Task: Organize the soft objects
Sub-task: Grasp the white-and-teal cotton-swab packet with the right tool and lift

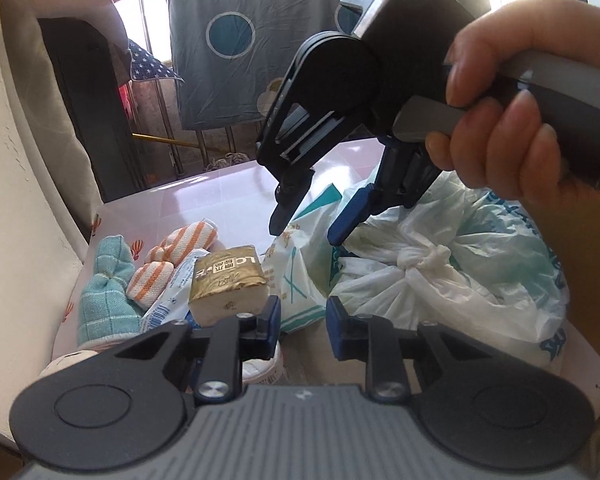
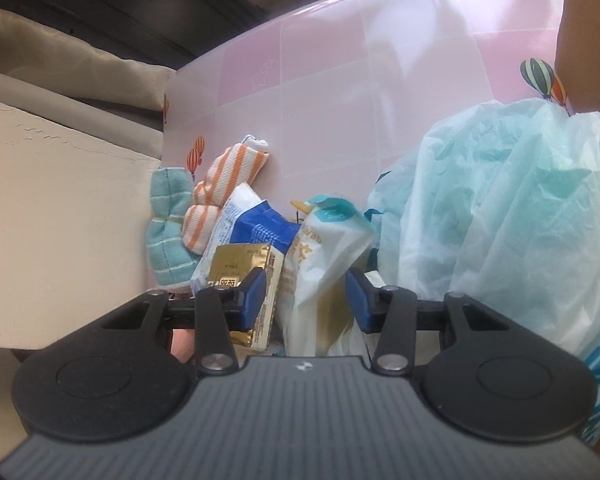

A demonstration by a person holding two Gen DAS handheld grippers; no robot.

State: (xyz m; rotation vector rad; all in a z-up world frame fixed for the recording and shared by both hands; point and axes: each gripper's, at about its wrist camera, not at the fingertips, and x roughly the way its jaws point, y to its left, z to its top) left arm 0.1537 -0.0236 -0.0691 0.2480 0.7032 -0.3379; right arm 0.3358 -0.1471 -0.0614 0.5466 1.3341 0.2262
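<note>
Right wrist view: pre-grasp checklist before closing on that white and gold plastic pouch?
1. White and gold plastic pouch sits between the right gripper pads: ok.
2. Pads pressing on the pouch: not ok, gaps show on both sides.
3. Gold foil-wrapped block clear of the pinch: not ok, it sits right by the left pad and could get caught.
4. Large pale green knotted plastic bag out of the pinch: ok, it lies outside the right pad.
5. Left gripper empty: ok, nothing between its pads.
6. Grippers apart: ok in the left wrist view, the right gripper hangs beyond the left one.
</note>
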